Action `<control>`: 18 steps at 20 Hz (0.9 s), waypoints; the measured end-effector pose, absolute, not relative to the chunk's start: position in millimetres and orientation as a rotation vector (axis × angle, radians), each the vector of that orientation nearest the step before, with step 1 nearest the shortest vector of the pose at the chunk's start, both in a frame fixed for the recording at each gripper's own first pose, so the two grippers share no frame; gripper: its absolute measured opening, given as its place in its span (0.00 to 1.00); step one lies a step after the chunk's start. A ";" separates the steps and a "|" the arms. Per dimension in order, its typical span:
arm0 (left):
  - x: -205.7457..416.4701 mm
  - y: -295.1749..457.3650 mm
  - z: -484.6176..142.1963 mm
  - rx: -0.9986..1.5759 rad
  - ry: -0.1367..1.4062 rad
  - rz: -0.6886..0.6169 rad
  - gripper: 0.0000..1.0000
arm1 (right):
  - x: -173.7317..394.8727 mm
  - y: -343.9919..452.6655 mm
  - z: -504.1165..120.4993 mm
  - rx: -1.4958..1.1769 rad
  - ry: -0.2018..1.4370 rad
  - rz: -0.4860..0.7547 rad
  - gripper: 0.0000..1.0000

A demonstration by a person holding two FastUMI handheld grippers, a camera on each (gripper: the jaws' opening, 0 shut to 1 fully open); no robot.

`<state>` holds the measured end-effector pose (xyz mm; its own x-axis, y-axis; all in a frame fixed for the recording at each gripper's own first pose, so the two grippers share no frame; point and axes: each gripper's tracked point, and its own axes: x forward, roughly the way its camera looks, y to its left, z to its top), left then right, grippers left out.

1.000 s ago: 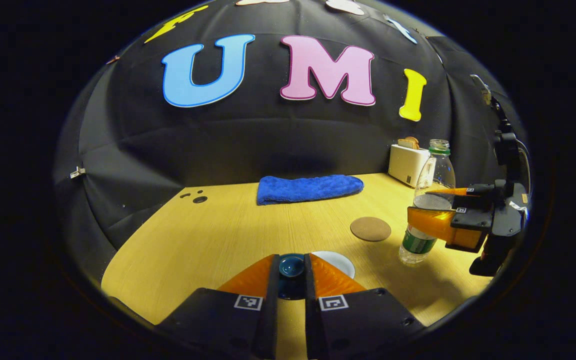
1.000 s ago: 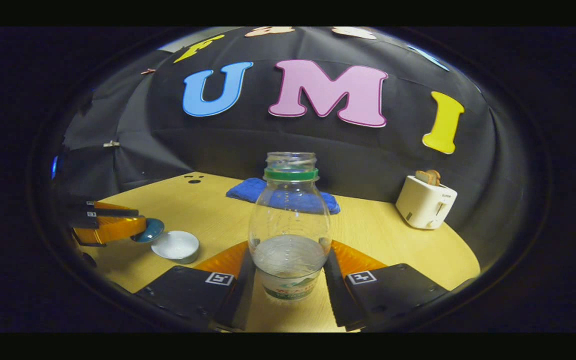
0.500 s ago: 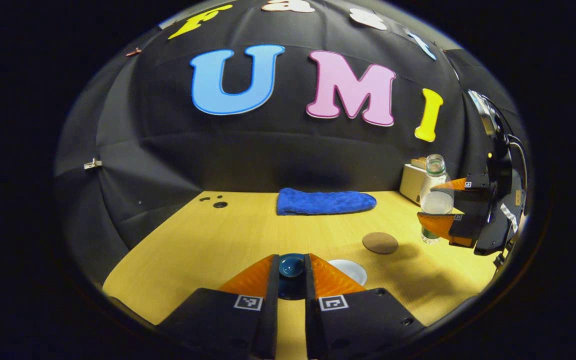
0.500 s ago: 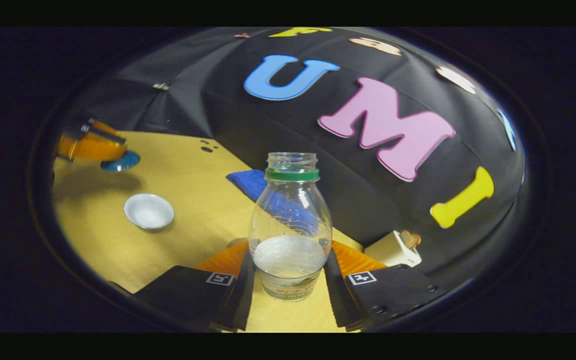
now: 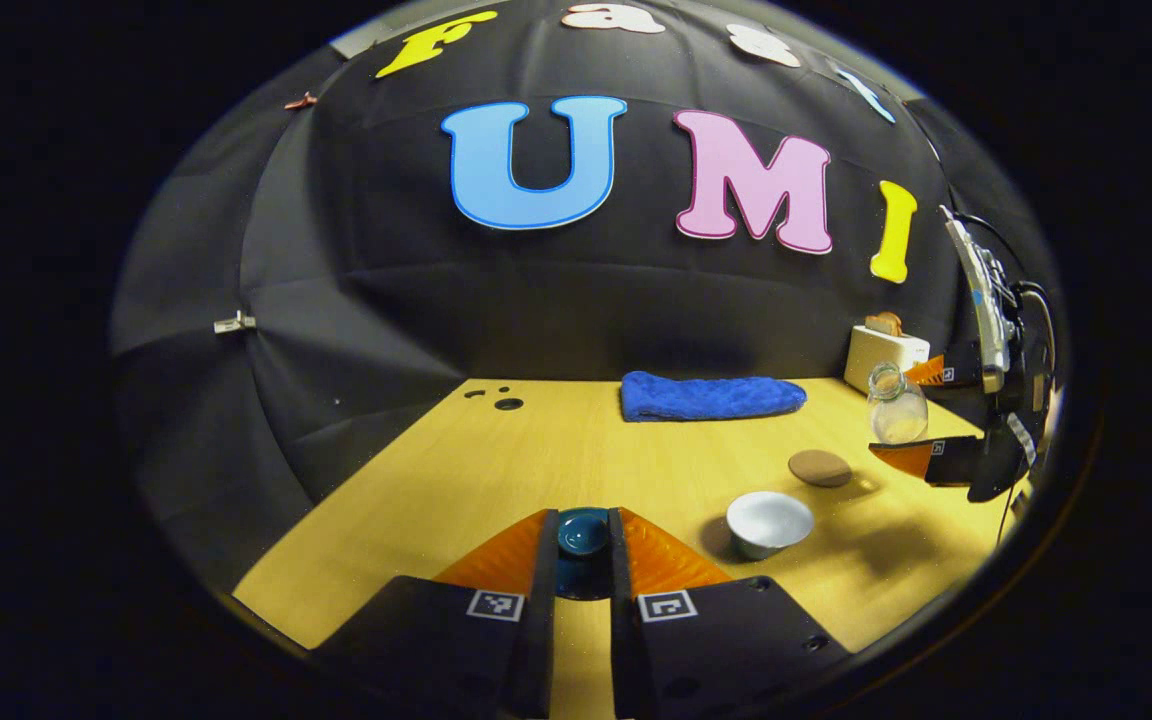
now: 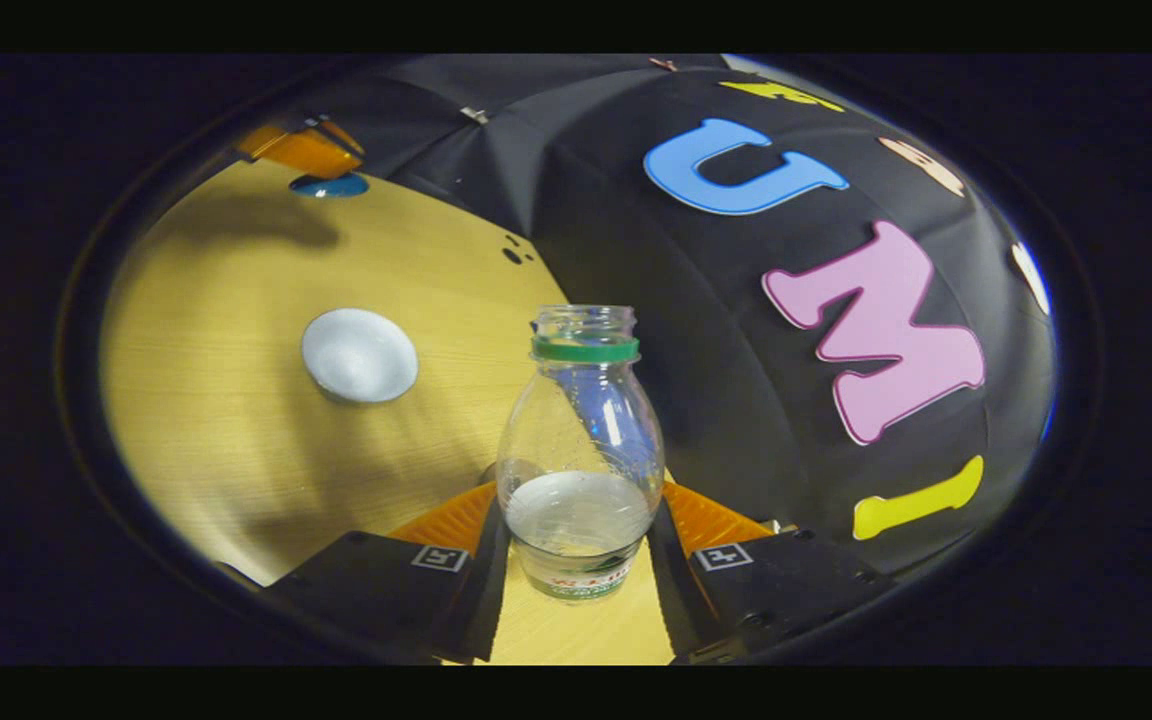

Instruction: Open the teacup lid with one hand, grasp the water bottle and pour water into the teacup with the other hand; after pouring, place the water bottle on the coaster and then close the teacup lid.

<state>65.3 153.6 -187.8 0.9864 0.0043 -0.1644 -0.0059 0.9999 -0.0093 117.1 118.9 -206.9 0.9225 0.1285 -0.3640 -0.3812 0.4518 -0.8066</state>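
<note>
Since the earlier frames the right gripper [image 6: 576, 545] has lifted the water bottle [image 6: 581, 450] off the bench [image 5: 496, 470] and tipped it toward the teacup [image 5: 769, 520], so in the right gripper view the bench now slants steeply and the teacup [image 6: 359, 354] lies up and to the left of the bottle's open neck. Both of that gripper's fingers press on the lower body of the bottle, which is uncapped with a green ring at its neck and holds a little water near its base. In the left gripper view the same bottle [image 5: 896, 405] hangs in the air beyond and to the right of the teacup, leaning with its mouth toward the cup, held in the right gripper [image 5: 921, 415]. The teacup stands uncovered on the bench, white inside. The left gripper [image 5: 583, 545] has both fingers closed on the dark teal lid [image 5: 583, 532], held to the left of the teacup and clear of it. A round brown coaster [image 5: 820, 467] lies on the bench just behind the teacup, bare. Farther behind the teacup a folded blue towel [image 5: 711, 396] rests near the booth wall, and a white toaster [image 5: 884, 352] with bread in it stands behind and to the right of the coaster.
</note>
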 end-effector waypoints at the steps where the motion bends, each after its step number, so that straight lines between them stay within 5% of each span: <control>1: 61.2 156.1 -189.1 -0.020 0.170 0.002 0.27 | 117.5 122.6 -209.6 -1.086 0.268 0.327 0.66; 18: 61.0 168.0 -211.3 -0.115 0.208 0.000 0.27 | 131.9 144.9 -254.2 -1.432 0.344 0.448 0.63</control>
